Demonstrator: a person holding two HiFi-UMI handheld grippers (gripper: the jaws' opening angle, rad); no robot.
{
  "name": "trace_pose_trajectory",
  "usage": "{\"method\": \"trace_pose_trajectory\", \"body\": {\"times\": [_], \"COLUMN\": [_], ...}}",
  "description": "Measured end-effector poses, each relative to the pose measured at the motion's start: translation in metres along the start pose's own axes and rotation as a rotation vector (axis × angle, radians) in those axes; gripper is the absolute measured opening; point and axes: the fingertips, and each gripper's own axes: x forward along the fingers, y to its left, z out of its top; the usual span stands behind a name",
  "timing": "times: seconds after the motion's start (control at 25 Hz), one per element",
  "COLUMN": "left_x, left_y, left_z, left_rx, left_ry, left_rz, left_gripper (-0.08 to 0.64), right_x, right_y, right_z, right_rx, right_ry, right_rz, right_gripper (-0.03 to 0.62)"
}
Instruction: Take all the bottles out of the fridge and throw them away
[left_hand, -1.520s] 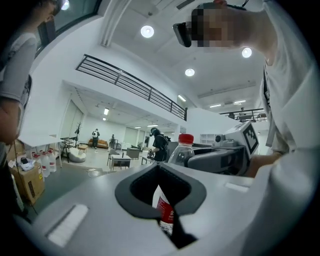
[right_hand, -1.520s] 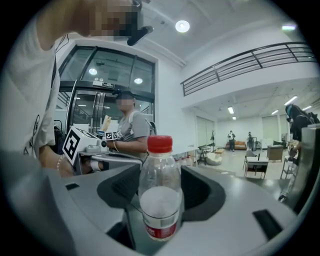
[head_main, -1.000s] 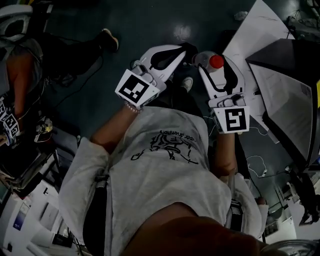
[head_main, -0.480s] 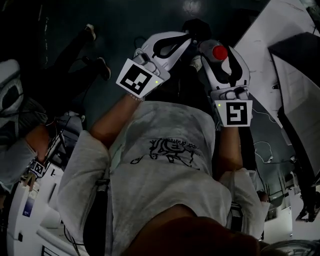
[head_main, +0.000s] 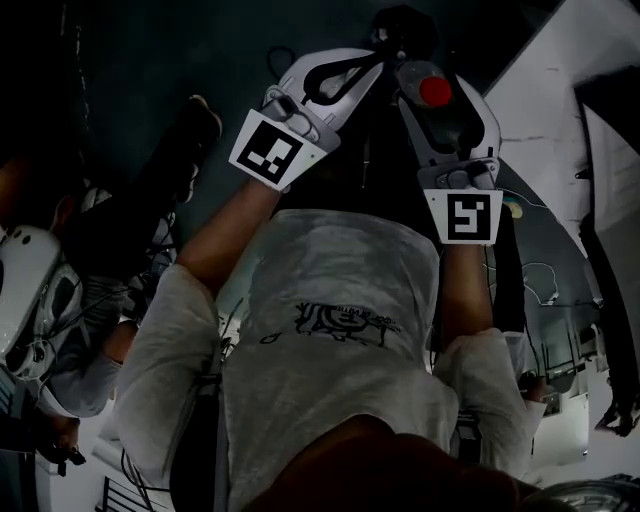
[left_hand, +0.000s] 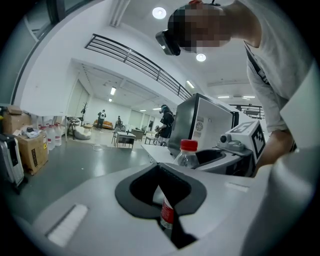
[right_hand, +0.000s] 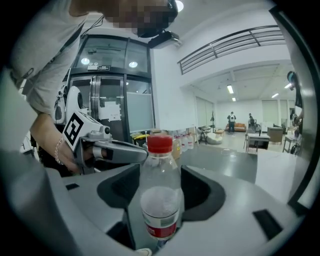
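Note:
A clear plastic bottle (right_hand: 160, 195) with a red cap (head_main: 434, 91) and a red label stands upright between the jaws of my right gripper (right_hand: 160, 215), which is shut on its body. In the head view my right gripper (head_main: 438, 88) is held out in front of the chest. My left gripper (head_main: 372, 58) is just to its left with its jaws closed together and nothing in them. In the left gripper view my left gripper (left_hand: 167, 202) shows only a thin slit, through which the bottle (left_hand: 186, 155) appears behind.
A grey boxy appliance (left_hand: 202, 122) stands on a white table (head_main: 560, 90) to the right. Another person's leg and shoe (head_main: 195, 120) lie at the left. Glass doors (right_hand: 107, 105) and a row of water jugs (left_hand: 50, 136) are further off.
Both grippers have risen slightly in the head view and still keep their pose, with the bottle held. The floor and the seated person beneath have swung round as the wearer turned.

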Motion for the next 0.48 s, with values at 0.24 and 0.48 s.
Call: {"method": "trace_pose_trajectory", "body": {"times": [0.24,0.48], "left_x": [0.008,0.014], "left_y": [0.011,0.022], "left_z": [-0.038,-0.076], "left_rx": [0.007,0.011], "left_ry": [0.015,0.023], "left_rz": [0.003,0.007], "left_gripper": [0.008,0.008], "right_x": [0.016,0.032], "right_y": [0.005,0.010], "right_z": [-0.043,-0.081], "right_rx": [-0.006,-0.030], "right_ry": [0.009,0.002], "right_rz": [0.000,0.003], "right_gripper": [0.265,0.265]}}
